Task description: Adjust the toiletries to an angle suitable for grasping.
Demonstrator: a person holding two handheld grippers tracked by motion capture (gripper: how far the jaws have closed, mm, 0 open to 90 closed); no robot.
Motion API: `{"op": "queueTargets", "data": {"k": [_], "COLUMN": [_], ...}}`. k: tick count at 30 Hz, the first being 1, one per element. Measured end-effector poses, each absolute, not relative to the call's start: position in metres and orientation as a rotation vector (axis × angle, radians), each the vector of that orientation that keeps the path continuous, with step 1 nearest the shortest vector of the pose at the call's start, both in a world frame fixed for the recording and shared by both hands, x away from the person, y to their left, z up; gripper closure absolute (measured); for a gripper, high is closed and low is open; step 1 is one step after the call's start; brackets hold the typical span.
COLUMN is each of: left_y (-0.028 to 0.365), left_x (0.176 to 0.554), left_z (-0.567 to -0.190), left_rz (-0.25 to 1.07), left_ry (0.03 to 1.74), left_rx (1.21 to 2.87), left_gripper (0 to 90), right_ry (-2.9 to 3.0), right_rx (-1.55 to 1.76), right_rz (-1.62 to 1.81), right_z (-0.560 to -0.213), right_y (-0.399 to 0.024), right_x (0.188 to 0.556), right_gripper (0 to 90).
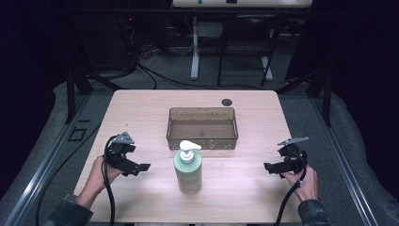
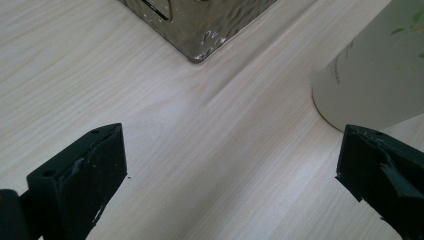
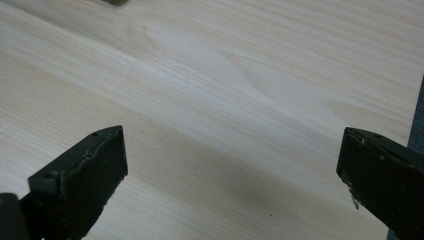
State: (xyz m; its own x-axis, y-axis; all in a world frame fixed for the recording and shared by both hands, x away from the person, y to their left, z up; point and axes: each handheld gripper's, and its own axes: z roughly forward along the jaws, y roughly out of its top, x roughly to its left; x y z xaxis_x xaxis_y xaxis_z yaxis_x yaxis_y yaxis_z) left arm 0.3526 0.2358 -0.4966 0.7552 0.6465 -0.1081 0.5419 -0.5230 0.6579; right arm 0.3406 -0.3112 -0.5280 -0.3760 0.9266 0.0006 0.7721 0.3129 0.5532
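A pale green pump bottle (image 1: 188,168) with a white dispenser head stands upright near the table's front middle; its base (image 2: 370,80) is at the upper right of the left gripper view. Behind it sits a brown see-through bin (image 1: 203,128), whose corner (image 2: 200,30) appears at the top of that view. My left gripper (image 1: 141,167) is to the left of the bottle, open, with bare wood between its jaws (image 2: 232,170). To the right of the bottle, my right gripper (image 1: 269,166) is open over bare tabletop (image 3: 232,170).
The light wooden table (image 1: 141,108) carries a small dark round disc (image 1: 227,101) near its far edge. Cables trail from both grippers off the front edge. Beyond the table are dark floor, cables and a desk frame (image 1: 195,47).
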Motion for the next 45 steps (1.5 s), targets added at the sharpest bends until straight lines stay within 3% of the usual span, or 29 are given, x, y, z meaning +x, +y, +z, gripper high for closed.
{"op": "queueTargets", "data": {"k": [10, 45], "left_y": [0.222, 0.142], "left_x": [0.347, 0.314], "left_z": [-0.493, -0.483], "left_rz": [0.115, 0.037], "left_ry": [0.831, 0.528], "left_rx": [2.251, 2.284], "left_gripper": [0.0, 0.0], "right_ry": [2.292, 2.319], "right_rx": [1.513, 1.462], "right_rz": [0.669, 0.666], "right_z": [-0.532, -0.532], "right_y": [-0.314, -0.31], "right_x": [0.341, 0.341], "right_gripper": [0.0, 0.0]}}
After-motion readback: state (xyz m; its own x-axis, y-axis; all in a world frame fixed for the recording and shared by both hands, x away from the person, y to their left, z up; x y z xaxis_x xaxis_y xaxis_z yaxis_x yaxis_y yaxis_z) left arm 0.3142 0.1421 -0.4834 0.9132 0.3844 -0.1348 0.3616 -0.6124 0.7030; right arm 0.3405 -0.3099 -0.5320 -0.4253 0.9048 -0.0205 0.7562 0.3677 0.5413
